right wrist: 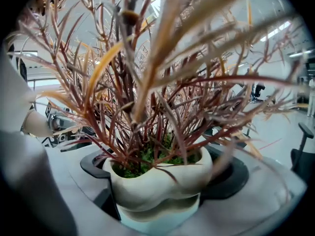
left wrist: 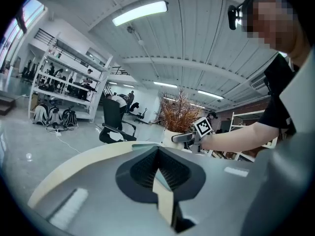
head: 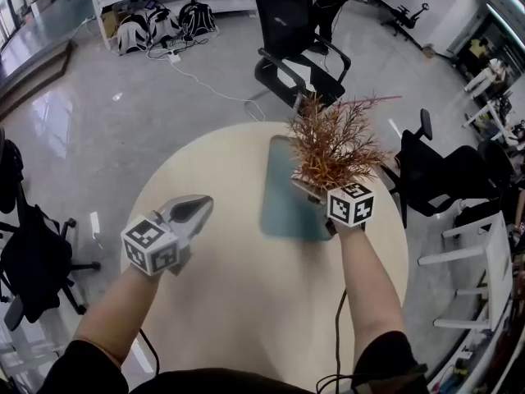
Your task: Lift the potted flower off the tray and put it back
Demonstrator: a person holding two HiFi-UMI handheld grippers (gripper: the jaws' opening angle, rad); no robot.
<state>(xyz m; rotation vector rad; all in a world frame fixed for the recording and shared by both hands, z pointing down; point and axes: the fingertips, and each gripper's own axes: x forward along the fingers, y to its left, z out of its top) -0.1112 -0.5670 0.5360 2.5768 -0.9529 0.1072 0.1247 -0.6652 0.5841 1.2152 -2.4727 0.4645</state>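
Note:
A white pot [right wrist: 157, 181] of rust-brown, spiky foliage [head: 332, 146] sits between the jaws of my right gripper [right wrist: 160, 173], which is shut on it. In the head view the right gripper [head: 324, 197] holds the plant over the right edge of the teal tray [head: 283, 195]. Whether the pot's base touches the tray I cannot tell. My left gripper [head: 187, 212] is low over the round beige table [head: 221, 302], left of the tray, shut and holding nothing. From the left gripper view its jaws [left wrist: 158, 154] meet, and the plant [left wrist: 178, 114] shows beyond them.
Black office chairs stand behind the table [head: 299, 43], to the right [head: 435, 175] and to the left [head: 33, 253]. A white shelf with bags [head: 164, 6] is far back. White racks [head: 484, 277] are on the right. A cable hangs from my right arm.

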